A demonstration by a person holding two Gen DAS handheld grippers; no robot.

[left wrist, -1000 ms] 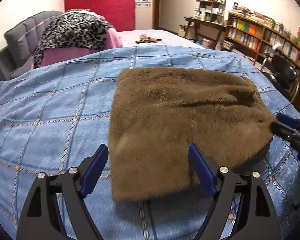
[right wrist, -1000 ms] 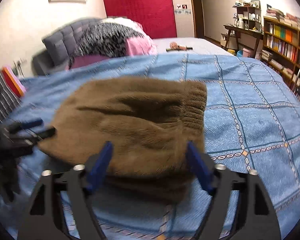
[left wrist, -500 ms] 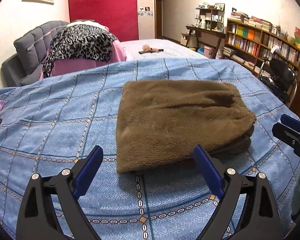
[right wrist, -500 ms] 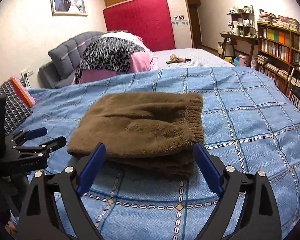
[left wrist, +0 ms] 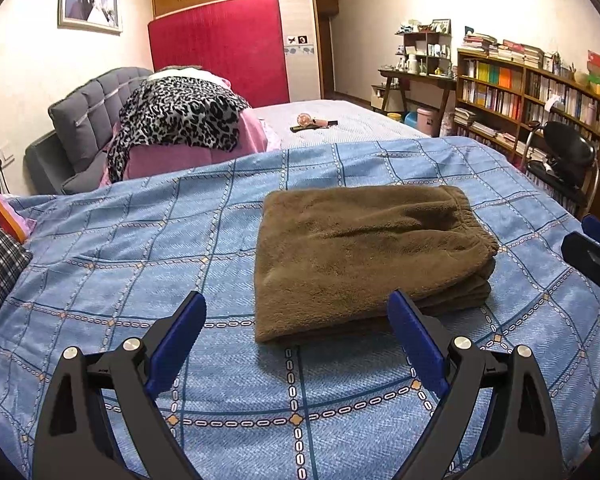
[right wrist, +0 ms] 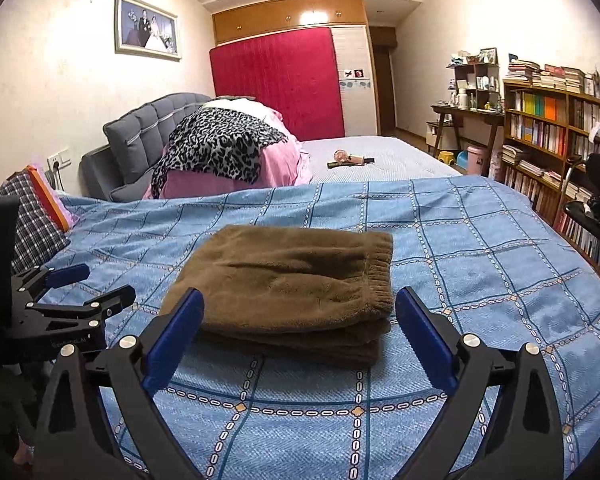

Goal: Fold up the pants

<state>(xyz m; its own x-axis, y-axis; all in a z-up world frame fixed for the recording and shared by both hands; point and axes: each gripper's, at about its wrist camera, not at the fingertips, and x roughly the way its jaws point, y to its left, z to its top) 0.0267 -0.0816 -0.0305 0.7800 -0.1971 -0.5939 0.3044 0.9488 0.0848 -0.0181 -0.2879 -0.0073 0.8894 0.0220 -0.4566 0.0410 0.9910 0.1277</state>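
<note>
The brown fleece pants (left wrist: 364, 256) lie folded in a flat stack on the blue checked bedspread (left wrist: 140, 248), elastic waistband to the right. They also show in the right wrist view (right wrist: 288, 284). My left gripper (left wrist: 296, 320) is open and empty, held just short of the stack's near edge. My right gripper (right wrist: 298, 316) is open and empty, also short of the stack and above the bedspread (right wrist: 480, 264). The right gripper shows at the right edge of the left wrist view (left wrist: 596, 252); the left gripper shows at the left of the right wrist view (right wrist: 72, 292).
A pink quilt with a leopard-print cloth (left wrist: 180, 120) is piled against a grey headboard (left wrist: 88, 116) at the back left. Plaid cloth (right wrist: 32, 220) lies at the left edge. Bookshelves (left wrist: 532, 96), a desk and a black chair (left wrist: 568, 160) stand to the right.
Both grippers have drawn back and up from the folded pants, which now lie farther off and untouched. Both stayed open.
</note>
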